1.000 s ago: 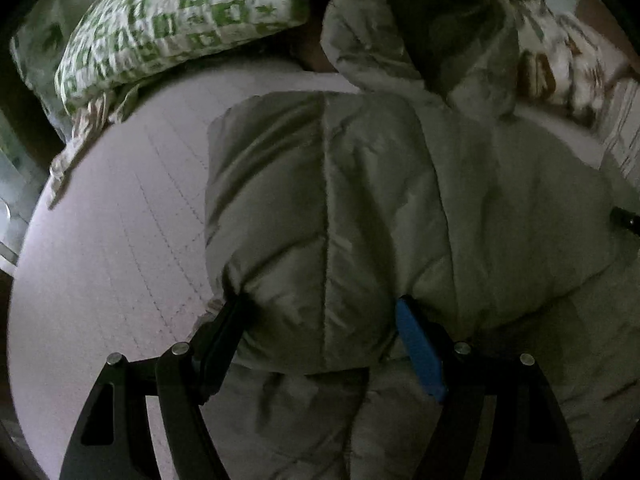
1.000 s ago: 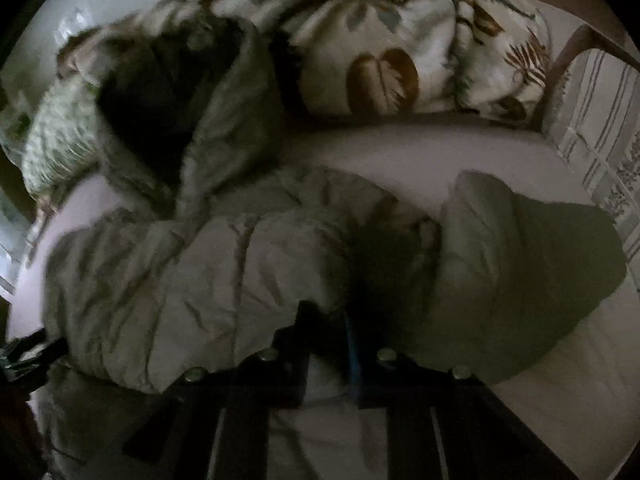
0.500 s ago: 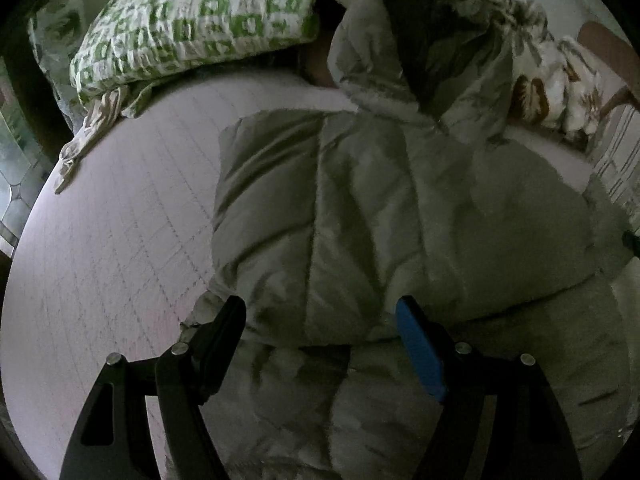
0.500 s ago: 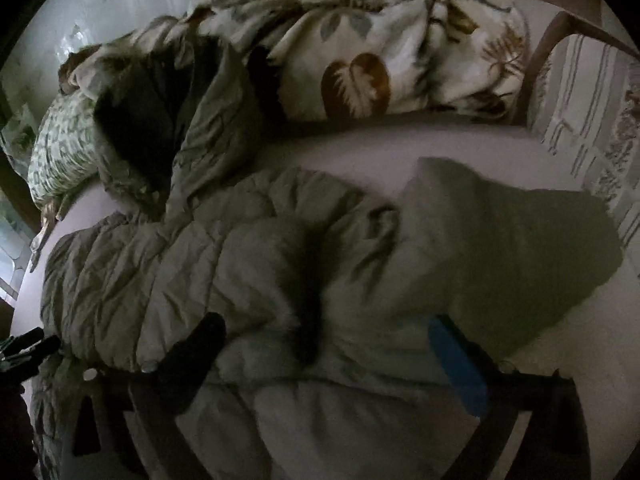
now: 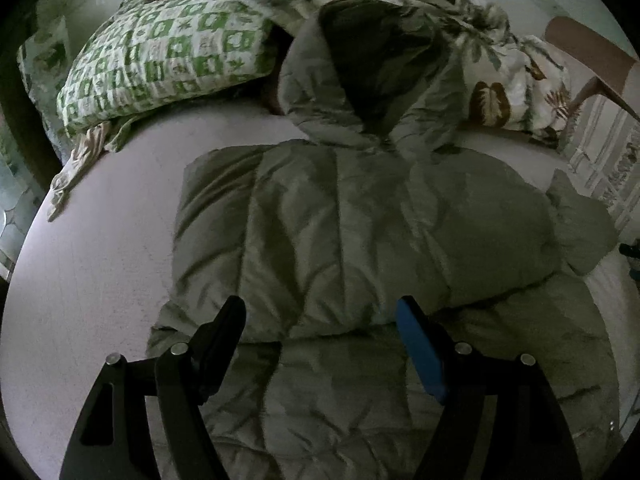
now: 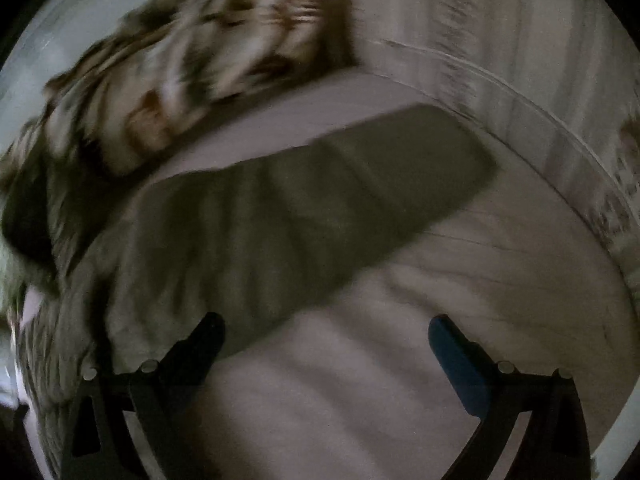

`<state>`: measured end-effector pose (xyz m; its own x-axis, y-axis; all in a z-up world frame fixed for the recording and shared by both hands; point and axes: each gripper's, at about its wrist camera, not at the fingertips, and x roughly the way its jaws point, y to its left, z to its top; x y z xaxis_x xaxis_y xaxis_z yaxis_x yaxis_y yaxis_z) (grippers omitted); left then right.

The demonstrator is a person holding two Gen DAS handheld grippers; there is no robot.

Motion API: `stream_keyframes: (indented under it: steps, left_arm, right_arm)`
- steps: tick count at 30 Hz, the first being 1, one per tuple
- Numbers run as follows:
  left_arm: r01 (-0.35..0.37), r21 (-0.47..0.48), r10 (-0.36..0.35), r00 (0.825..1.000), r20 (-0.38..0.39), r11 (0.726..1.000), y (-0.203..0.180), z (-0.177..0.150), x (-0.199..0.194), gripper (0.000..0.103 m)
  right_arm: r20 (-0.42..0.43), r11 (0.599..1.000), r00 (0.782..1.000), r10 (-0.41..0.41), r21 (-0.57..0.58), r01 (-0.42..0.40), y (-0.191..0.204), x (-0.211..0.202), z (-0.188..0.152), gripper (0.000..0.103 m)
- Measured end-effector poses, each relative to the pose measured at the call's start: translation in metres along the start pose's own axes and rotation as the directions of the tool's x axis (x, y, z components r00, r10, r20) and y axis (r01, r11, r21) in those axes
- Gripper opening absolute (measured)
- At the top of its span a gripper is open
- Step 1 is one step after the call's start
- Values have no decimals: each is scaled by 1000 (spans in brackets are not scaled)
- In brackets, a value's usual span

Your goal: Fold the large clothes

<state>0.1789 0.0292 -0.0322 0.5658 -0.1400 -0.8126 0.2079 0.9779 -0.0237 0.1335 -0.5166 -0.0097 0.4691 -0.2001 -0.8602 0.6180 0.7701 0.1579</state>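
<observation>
Left wrist view first: a pale pinkish bed sheet (image 5: pixel 100 264) fills the frame in dim light, with a green-and-white checked pillow (image 5: pixel 160 60) at the head, a leaf-print quilt (image 5: pixel 500 76) bunched beside it, and a wooden chair (image 5: pixel 588 56) at the far right. The grey-green puffer jacket (image 5: pixel 340 240) lies across the middle of the bed, hood toward the pillows, its upper part folded over the lower. The left gripper (image 5: pixel 320 320) hovers at that fold edge, jaws wide apart, pads clear of the fabric, gripping nothing. No label or writing is readable. Over to the right wrist view, heavily blurred: the right gripper (image 6: pixel 326 332) has just sprung fully open and has nothing between its jaws, only bare sheet below. Only here does the jacket's sleeve (image 6: pixel 360 184) show stretched flat toward the bed's edge, with striped fabric (image 6: pixel 520 40) beyond.
</observation>
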Motion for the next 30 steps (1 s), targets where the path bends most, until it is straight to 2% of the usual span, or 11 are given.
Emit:
stream_keyframes:
  steps: [4,8,13,18,19,21,23,24,26,28,30]
  left_arm:
    - [-25,18,24,1000,20,1000,-7,-2,0,78]
    - [-49,20,49,999,22,999,-10,3,7,78]
    - [-64,16,64,998,12,998,-13,9,20,78]
    - [-73,24,74,997,-22,997,-16,7,38,78]
    - [-75,26,76,997,-23,997,-17,6,41,78]
    - [-78,27,79,997,-25,997,-17,5,45,78]
    - [-79,30,80,996,-28,996,-17,5,48,78]
    - [-79,31,79,996,-28,996,-17,5,48,78]
    - [-73,32,74,997,-27,997,-16,5,46,78]
    - [-69,26,69,997,-21,997,-13,5,42,78]
    - [-69,14,69,998,-15,998,-8,5,36,78]
  right_arm:
    - [4,995,999,-48,84,47,-40,12,20,103]
    - [7,980,999,-50,192,48,-72,33,41,103]
    - [-25,958,1000,-17,285,24,-88,68,56,103]
    - [16,954,996,-89,289,80,-81,79,70,102]
    - [28,955,994,-102,282,90,-77,81,73,99]
    - [49,956,991,-120,273,103,-72,82,78,81]
    - [59,958,991,-120,268,100,-68,84,81,52]
    - [55,959,991,-125,263,107,-65,84,83,50]
    - [50,963,991,-124,246,109,-60,83,86,33]
    - [62,968,993,-96,237,79,-52,78,91,23]
    - [93,974,994,-56,223,34,-46,66,92,19]
